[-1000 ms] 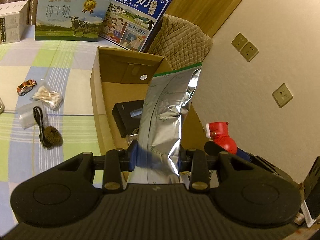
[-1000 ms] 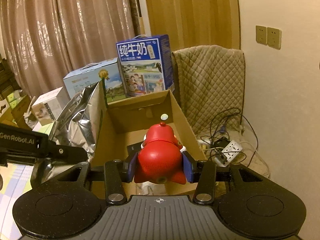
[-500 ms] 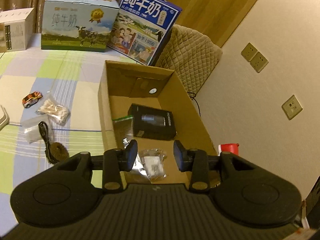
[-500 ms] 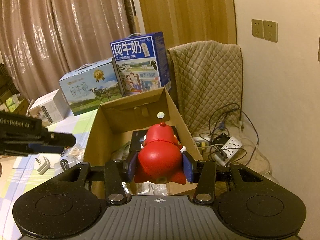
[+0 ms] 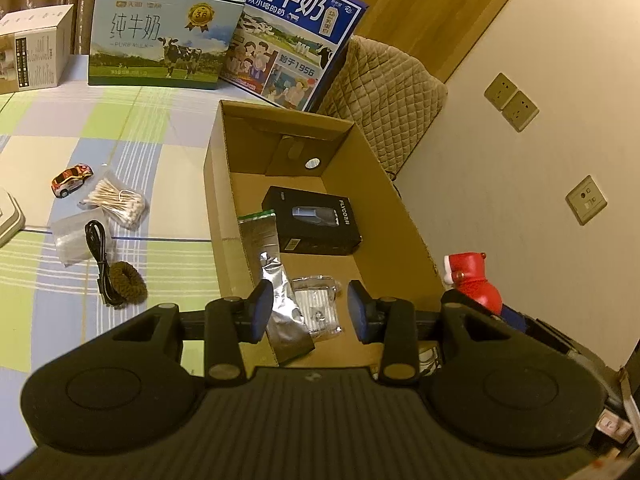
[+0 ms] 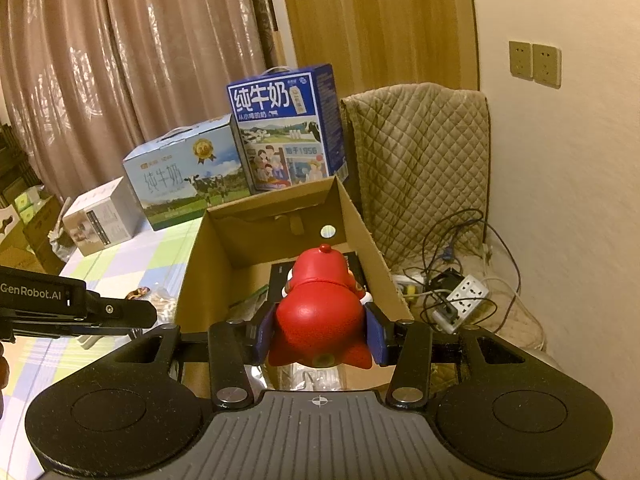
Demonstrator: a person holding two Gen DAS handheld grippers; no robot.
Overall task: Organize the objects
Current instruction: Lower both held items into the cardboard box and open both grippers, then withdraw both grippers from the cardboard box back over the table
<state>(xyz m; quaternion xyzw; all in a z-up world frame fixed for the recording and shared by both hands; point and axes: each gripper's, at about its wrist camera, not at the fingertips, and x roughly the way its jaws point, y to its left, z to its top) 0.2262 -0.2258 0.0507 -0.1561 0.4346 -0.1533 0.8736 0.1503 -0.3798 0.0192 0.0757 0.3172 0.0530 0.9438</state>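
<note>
Two grippers above a cardboard box (image 5: 224,216), left gripper (image 5: 310,312) released and empty, silver foil pouch (image 5: 280,300) lying beneath it, right gripper (image 6: 320,334) grasping a red toy figure (image 6: 320,312).

My matt black plastic left gripper (image 5: 310,312) hangs over a plain brown cardboard box (image 5: 216,200) holding a crinkled, shiny foil pouch (image 5: 280,308); my right gripper (image 6: 319,334) clamps a glossy red plastic figurine (image 6: 320,312).

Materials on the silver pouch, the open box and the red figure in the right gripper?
Silver pouch: looks like metallised foil film, shiny and crinkled, with sharp highlights. Open box: brown cardboard, matte, with raw cut edges and folded flaps. Red figure: probably moulded plastic or vinyl, smooth with a soft sheen; hardness unclear. The right gripper is clamped on it.
</note>
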